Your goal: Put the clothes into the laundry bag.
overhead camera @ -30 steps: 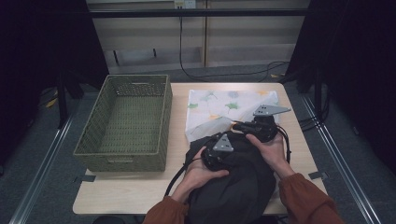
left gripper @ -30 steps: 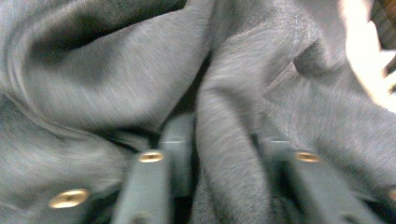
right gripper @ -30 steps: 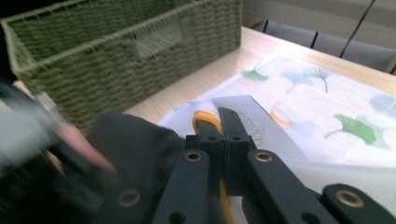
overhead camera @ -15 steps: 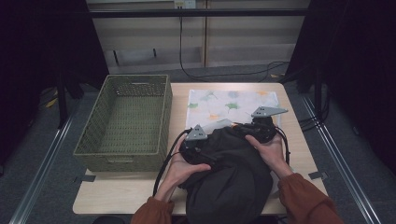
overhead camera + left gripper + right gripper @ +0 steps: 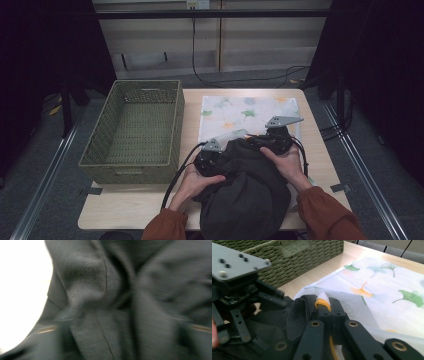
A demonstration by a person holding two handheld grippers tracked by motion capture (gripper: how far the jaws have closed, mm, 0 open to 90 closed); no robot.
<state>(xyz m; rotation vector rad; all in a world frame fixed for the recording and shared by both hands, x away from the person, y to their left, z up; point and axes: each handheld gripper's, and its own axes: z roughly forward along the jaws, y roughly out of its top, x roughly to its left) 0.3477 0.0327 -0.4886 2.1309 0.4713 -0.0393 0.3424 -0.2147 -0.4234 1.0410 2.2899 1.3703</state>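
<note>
Jaws of right gripper [image 5: 327, 315] pinch white cloth [image 5: 387, 282] beside dark garment [image 5: 245, 185].

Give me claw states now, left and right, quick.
Left claw: buried in the dark garment; state cannot be told.
Right claw: closed on the leaf-print cloth.

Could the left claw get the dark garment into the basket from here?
Probably yes. The left claw is at the garment, right beside the basket, whose open top has nothing over it; whether the claw grips is blurred.
</note>
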